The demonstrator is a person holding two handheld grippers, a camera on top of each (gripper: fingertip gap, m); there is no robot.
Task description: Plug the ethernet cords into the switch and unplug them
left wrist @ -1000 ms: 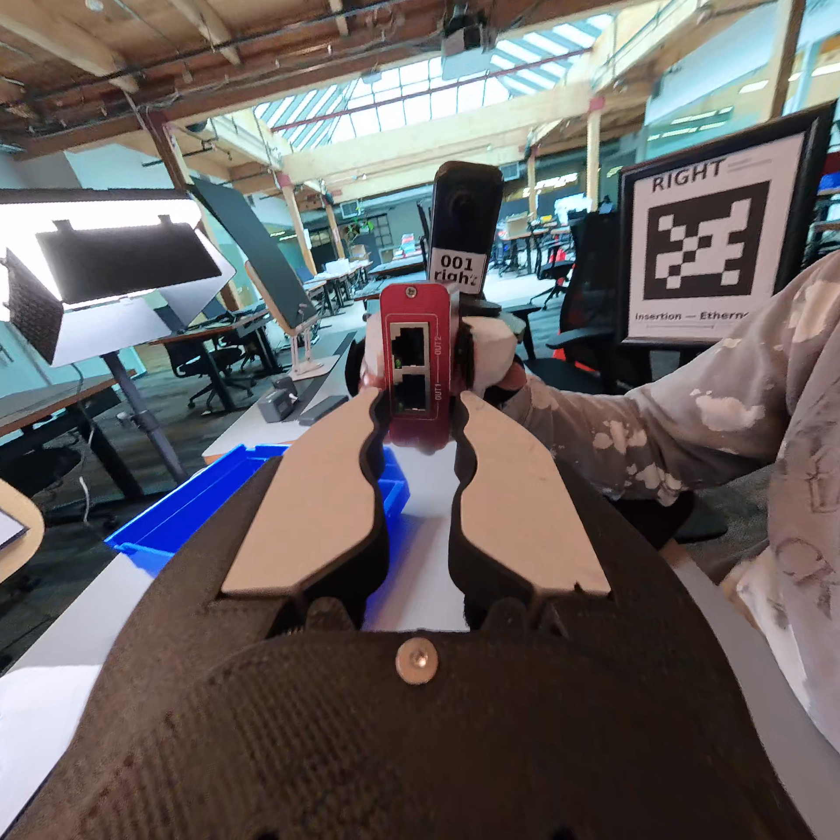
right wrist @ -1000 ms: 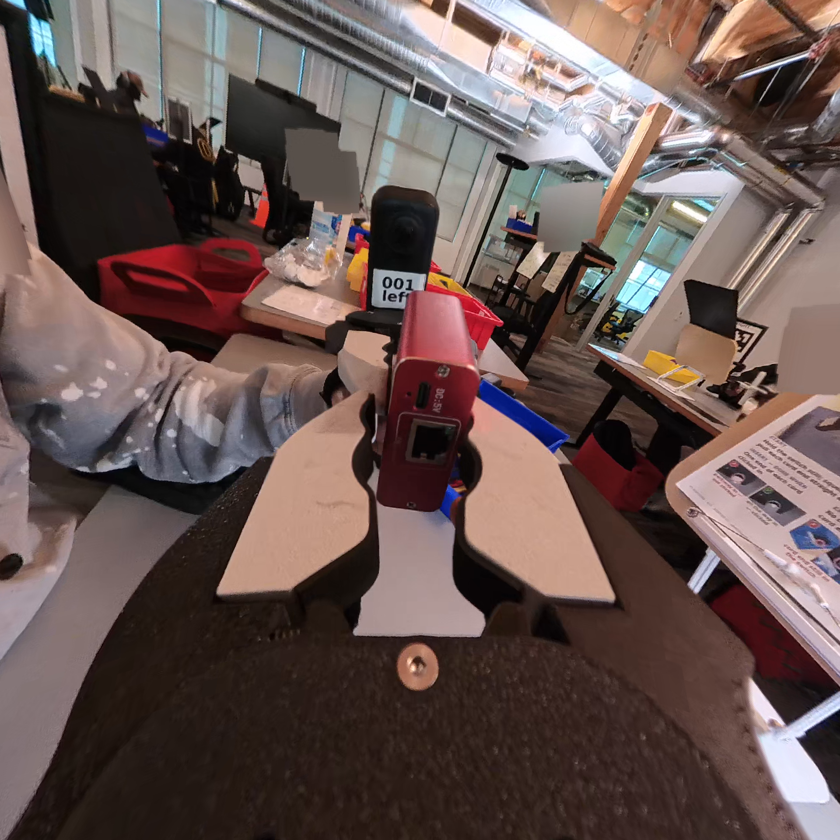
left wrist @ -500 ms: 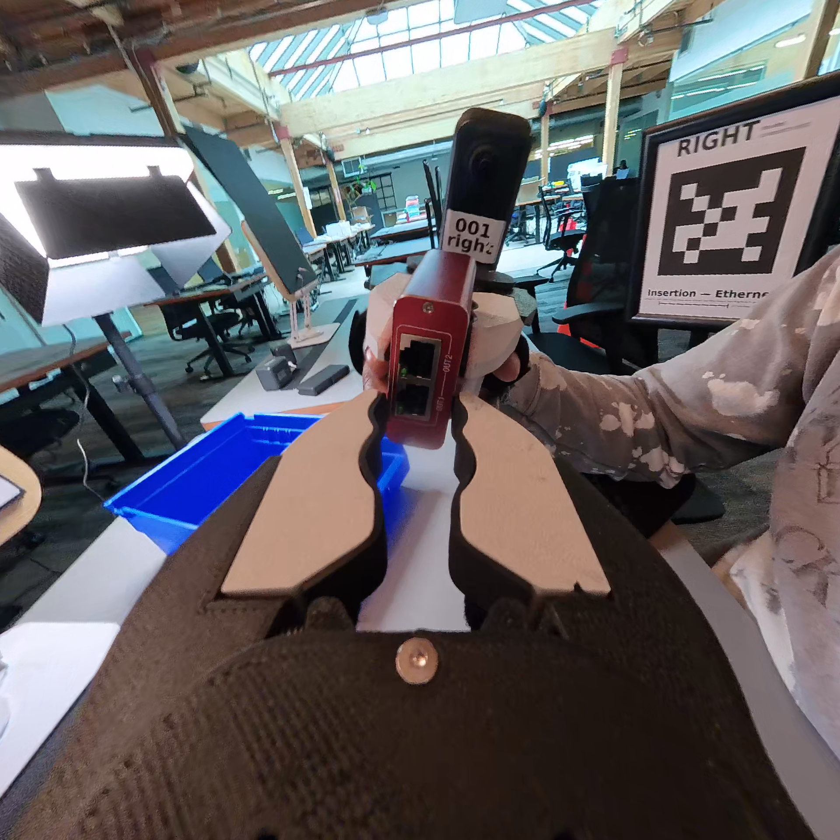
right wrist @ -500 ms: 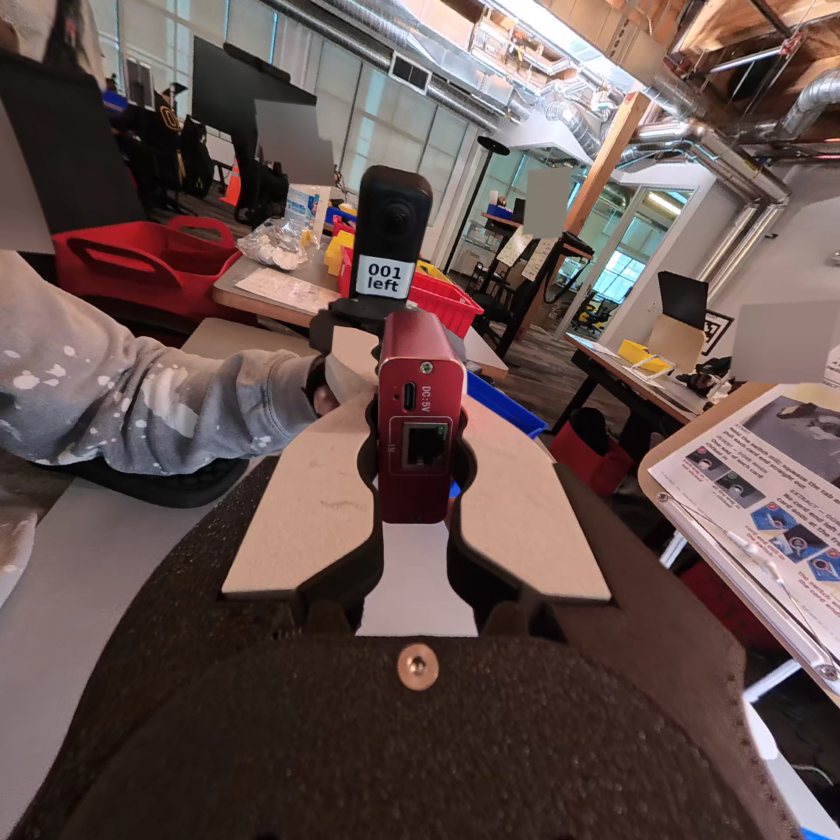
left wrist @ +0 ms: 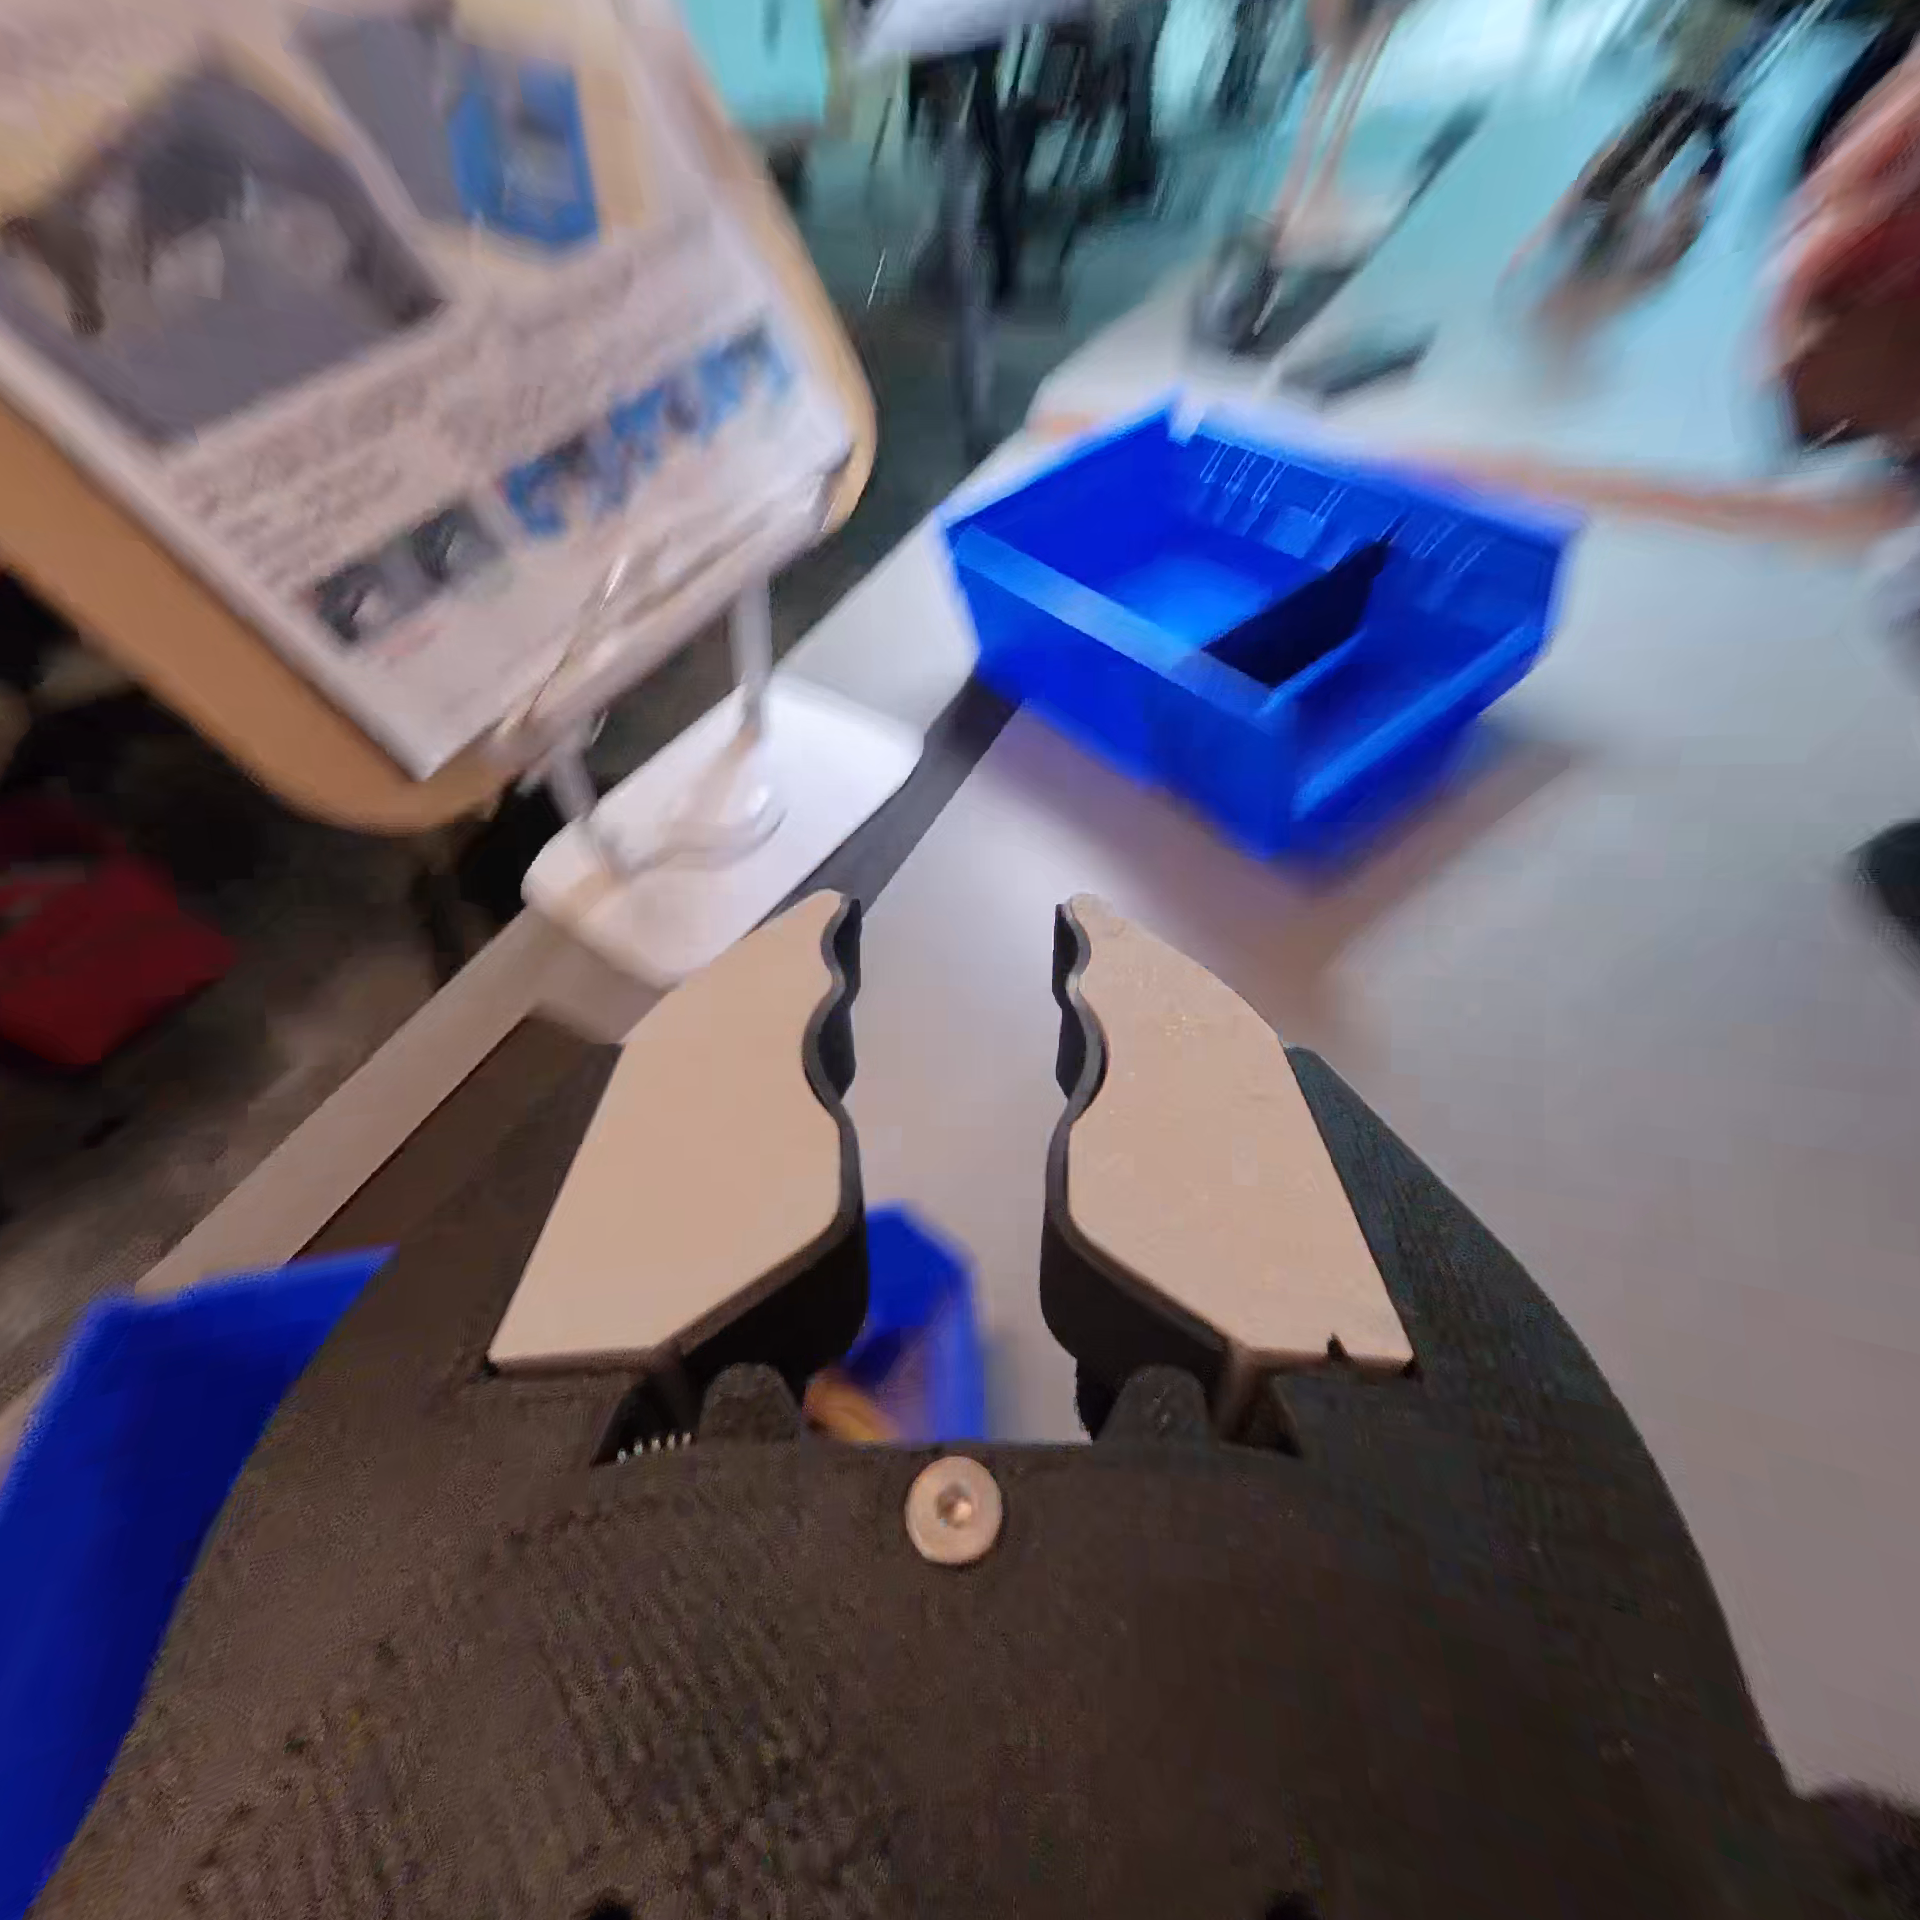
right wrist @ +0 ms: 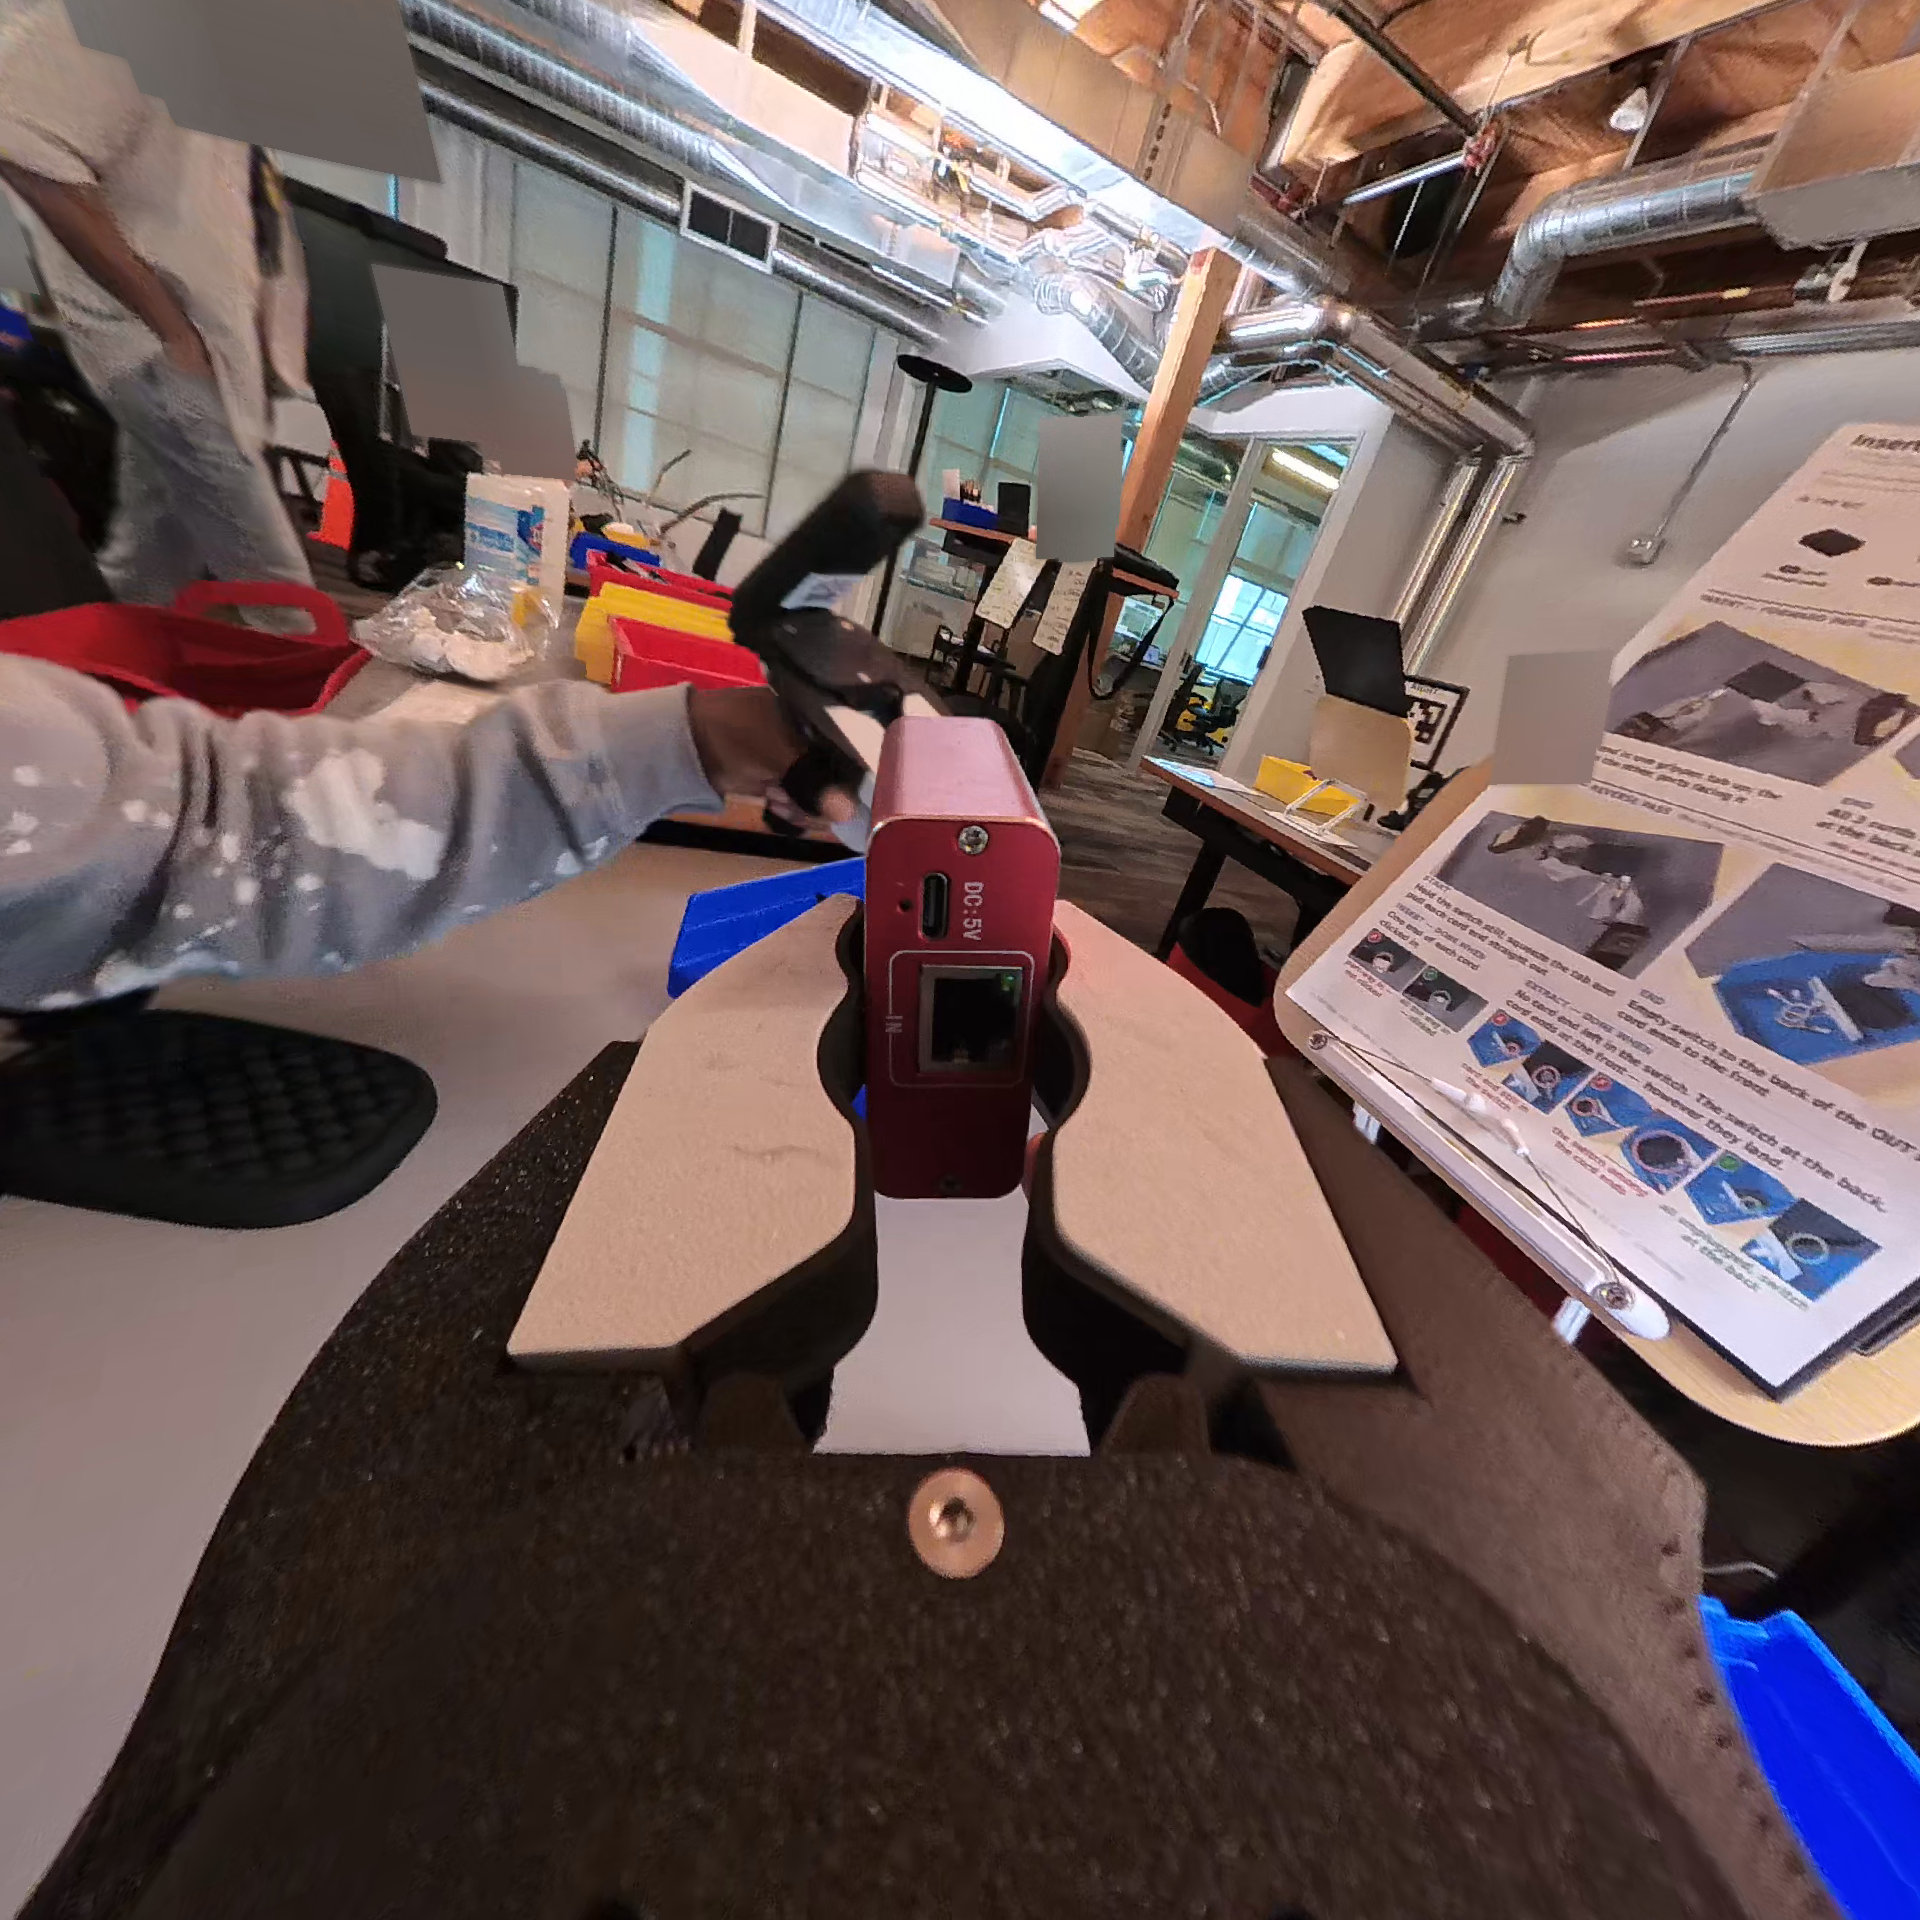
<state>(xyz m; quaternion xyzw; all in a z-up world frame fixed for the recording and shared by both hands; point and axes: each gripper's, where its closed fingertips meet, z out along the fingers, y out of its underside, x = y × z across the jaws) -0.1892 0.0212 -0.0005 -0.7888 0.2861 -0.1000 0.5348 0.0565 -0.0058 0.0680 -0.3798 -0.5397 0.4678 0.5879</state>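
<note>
My right gripper (right wrist: 954, 925) is shut on the red switch (right wrist: 956, 956), held upright above the table with its single port and small power socket facing the camera. My left gripper (left wrist: 956, 914) is open and empty, tilted down over the grey table (left wrist: 1455, 1039); the view is motion-blurred. In the right wrist view the left gripper (right wrist: 831, 769) shows farther off behind the switch, in a gloved hand with a speckled grey sleeve (right wrist: 343, 821). No ethernet cords show clearly; something orange-brown (left wrist: 847, 1413) lies in a near blue bin, under the left fingers.
A blue bin (left wrist: 1257, 613) with a dark divider stands ahead of the left gripper. Another blue bin (left wrist: 125, 1455) is at the near left. An instruction board on a white stand (left wrist: 416, 343) leans at the table's left edge; it also shows in the right wrist view (right wrist: 1662, 987). A black pad (right wrist: 208, 1112) lies left.
My left gripper has let go of the switch, opened, and swung quickly away and down toward the blue bins. My right gripper keeps the switch, now alone.
</note>
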